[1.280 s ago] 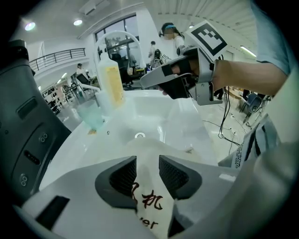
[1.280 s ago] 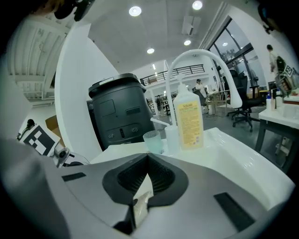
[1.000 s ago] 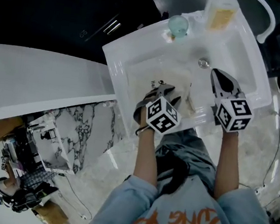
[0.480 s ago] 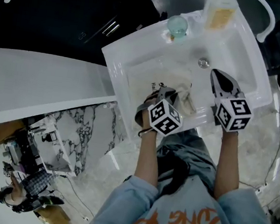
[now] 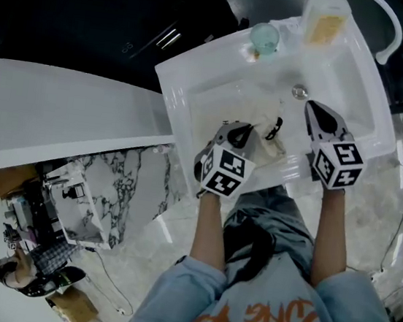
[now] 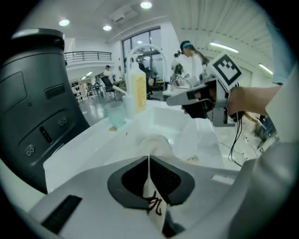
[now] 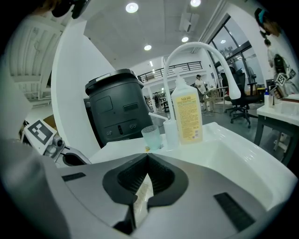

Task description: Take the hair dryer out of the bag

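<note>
Room: a big bright room with a white sink [image 5: 189,89] right below the person.
Bag: a pale bag [image 5: 264,141] lies bunched up in the sink, near the front edge.
Hair dryer: I cannot see it for sure. A small dark bit [image 5: 273,127] pokes out at the top of the bag, but I cannot tell what it is.
Left gripper: the left gripper [image 5: 239,131] sits on the left side of the bag. Its jaws are pinched tight on the bag's cloth. In the left gripper view [image 6: 149,161] a white strip of the bag [image 6: 154,205] with black print is squeezed between them. More of the bag makes a bump just past the jaws.
Right gripper: the right gripper [image 5: 309,106] is to the right of the bag, close to the drain [image 5: 299,92]. Its jaws are squeezed together too. In the right gripper view [image 7: 147,158] a thin sheet [image 7: 141,198] is stuck between them. I cannot tell if the sheet is part of the bag.
Where they point: both grippers point into the sink, side by side, and do not touch.
Cup: a see-through cup [image 5: 264,37] stands on the back edge of the sink.
Bottle: a bottle [image 5: 325,18] with yellow stuff stands beside the cup.
Tap: a white bent tap [image 5: 386,30] curves over the back of the sink.
Machine: a dark gray machine [image 7: 117,109] stands behind the sink.
Far back: people and desks, far from the sink.
</note>
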Demonstrator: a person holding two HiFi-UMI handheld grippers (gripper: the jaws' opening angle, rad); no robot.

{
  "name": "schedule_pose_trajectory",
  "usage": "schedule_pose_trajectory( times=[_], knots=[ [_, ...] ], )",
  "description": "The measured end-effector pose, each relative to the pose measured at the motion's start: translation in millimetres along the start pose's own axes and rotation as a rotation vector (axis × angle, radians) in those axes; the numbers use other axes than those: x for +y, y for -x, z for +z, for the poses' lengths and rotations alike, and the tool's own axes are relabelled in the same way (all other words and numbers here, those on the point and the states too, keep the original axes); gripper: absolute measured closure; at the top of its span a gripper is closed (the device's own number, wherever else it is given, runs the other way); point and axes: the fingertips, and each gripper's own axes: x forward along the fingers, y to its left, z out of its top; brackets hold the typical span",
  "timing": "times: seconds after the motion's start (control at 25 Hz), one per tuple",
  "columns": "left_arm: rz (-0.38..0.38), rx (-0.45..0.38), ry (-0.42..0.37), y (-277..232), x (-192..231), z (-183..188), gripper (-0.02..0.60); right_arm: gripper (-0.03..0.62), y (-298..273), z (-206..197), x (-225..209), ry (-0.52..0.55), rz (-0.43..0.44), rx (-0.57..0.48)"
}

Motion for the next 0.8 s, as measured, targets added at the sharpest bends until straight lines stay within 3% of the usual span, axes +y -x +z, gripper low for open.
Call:
schedule_pose_trajectory(
  times=[0.16, 0.4, 0.8],
  knots=[
    [0.036, -0.084, 0.109, 17, 17, 6, 0.571, 0.594, -5, -8, 6, 0.005, 0.018, 0.018],
    [0.082, -0.183, 0.203, 37, 35, 7, 0.571, 0.594, -15, -15, 18, 0.034, 0.050, 0.049],
    [0.116, -0.309, 0.341, 66, 46, -14, 0.571, 0.592, -42, -53, 59, 0.171, 0.192, 0.205]
  ],
)
